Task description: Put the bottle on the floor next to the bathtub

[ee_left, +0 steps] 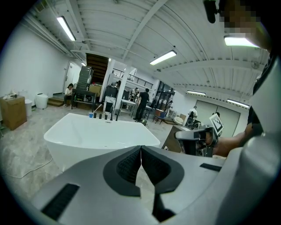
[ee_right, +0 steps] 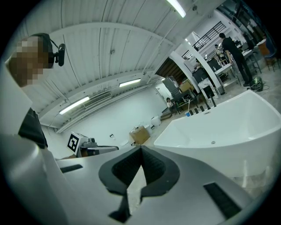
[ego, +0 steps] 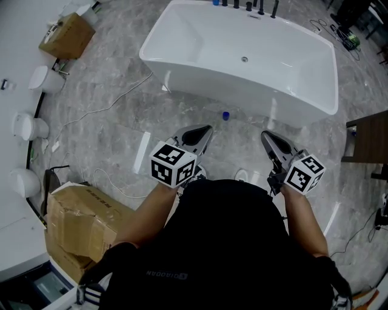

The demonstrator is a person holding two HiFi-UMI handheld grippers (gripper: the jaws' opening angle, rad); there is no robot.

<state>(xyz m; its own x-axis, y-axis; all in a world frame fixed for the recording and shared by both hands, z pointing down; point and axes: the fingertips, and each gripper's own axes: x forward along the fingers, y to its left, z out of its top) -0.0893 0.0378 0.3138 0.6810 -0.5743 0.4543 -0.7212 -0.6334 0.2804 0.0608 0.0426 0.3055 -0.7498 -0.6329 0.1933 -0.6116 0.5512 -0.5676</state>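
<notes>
The bottle (ego: 225,115) showed from above only as a small round blue top. It stood on the floor (ego: 109,130) just beside the near wall of the bathtub (ego: 200,79), and neither tool touched it. The bathtub was a glossy white freestanding basin, roughly rectangular with rounded corners, with a small round drain (ego: 245,59) in its smooth bottom and a row of dark upright taps (ego: 248,6) along its far rim. The floor was polished grey stone with pale veining, and a thin white cable (ego: 103,110) trailed across it.

Nearer the person, the left hand-held gripper (ego: 206,128) and the right hand-held gripper (ego: 265,134) hung over the floor well apart from each other, both pointing toward the tub. Each had smooth grey tapering jaws and carried a cube with black-and-white square markers. In both gripper views the ribbed black pads were pressed together with nothing between them.

Creased brown cardboard boxes (ego: 79,221) sat at the left.
</notes>
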